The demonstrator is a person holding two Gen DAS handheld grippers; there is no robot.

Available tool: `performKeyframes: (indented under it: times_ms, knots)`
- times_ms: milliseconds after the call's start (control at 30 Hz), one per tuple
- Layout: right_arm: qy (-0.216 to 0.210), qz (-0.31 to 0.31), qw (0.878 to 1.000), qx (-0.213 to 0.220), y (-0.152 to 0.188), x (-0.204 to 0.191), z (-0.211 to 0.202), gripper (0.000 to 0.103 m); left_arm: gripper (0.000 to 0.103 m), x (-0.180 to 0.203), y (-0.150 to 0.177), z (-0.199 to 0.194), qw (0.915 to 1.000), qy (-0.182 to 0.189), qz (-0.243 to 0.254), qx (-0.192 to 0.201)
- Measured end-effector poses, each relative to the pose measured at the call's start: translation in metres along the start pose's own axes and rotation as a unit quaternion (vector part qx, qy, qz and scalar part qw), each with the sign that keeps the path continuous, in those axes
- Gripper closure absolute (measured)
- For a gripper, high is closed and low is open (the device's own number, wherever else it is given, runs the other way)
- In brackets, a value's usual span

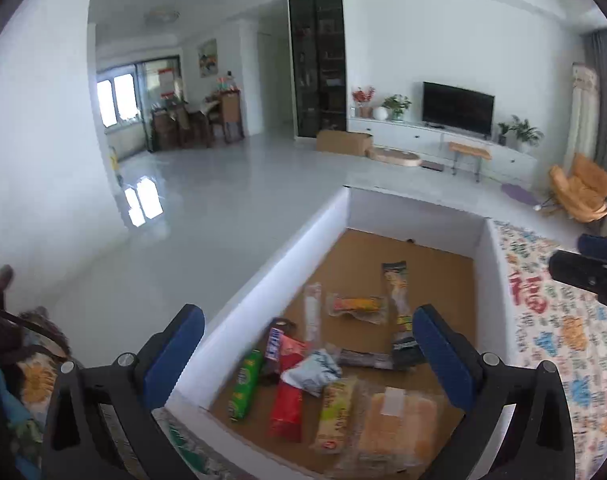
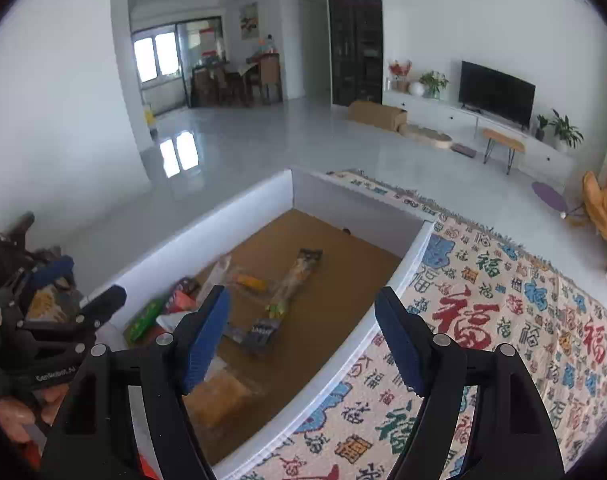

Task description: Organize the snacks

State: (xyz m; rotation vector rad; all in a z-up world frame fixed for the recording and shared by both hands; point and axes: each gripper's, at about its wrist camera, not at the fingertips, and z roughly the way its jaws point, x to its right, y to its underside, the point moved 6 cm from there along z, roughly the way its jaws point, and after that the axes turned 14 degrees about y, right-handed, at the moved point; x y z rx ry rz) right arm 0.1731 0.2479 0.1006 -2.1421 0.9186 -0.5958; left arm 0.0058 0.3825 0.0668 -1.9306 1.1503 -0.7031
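A white-walled box [image 1: 259,292] with a brown floor holds several snack packets: a green one [image 1: 245,384], a red one [image 1: 287,408], a bread pack [image 1: 399,424] and a long dark-ended stick pack [image 1: 399,300]. My left gripper [image 1: 309,344] is open and empty above the box's near end. My right gripper [image 2: 303,332] is open and empty above the box's right wall [image 2: 343,364]. The box also shows in the right wrist view, with the stick pack [image 2: 291,280] and green packet [image 2: 145,318] inside.
A patterned cloth [image 2: 483,320] with red characters covers the surface right of the box. The left gripper's body [image 2: 43,332] shows at left in the right wrist view. Beyond lie a grey tiled floor, a TV cabinet, a cardboard box and an orange chair [image 1: 583,188].
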Motion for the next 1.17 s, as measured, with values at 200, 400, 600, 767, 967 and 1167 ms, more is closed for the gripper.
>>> performKeyframes:
  times_ms: [200,400,600,767,967,1167]
  knots:
    - [-0.010,-0.006,1.000,-0.014,0.014,-0.014,0.000,0.025,0.000,0.001,0.006,-0.005,0.9999,-0.009,0.009,-0.005]
    - [-0.013,-0.014,1.000,-0.017,0.020,-0.023,-0.006,0.025,0.000,0.004,0.009,-0.008,0.9996,-0.013,0.023,-0.005]
    - [-0.021,-0.022,0.999,-0.017,0.023,-0.031,-0.014,0.025,0.000,0.002,0.011,-0.009,0.9995,-0.023,0.014,-0.015]
    - [-0.010,-0.032,0.999,-0.033,0.028,-0.036,-0.012,0.025,0.000,-0.001,0.015,-0.006,0.9995,-0.014,-0.005,-0.029]
    - [0.000,-0.044,0.998,-0.038,0.029,-0.040,-0.010,0.025,0.000,0.001,0.015,-0.005,0.9993,0.004,-0.006,-0.037]
    - [0.000,-0.045,0.998,-0.042,0.031,-0.042,-0.004,0.025,0.000,-0.004,0.017,-0.002,0.9986,0.001,-0.021,-0.048]
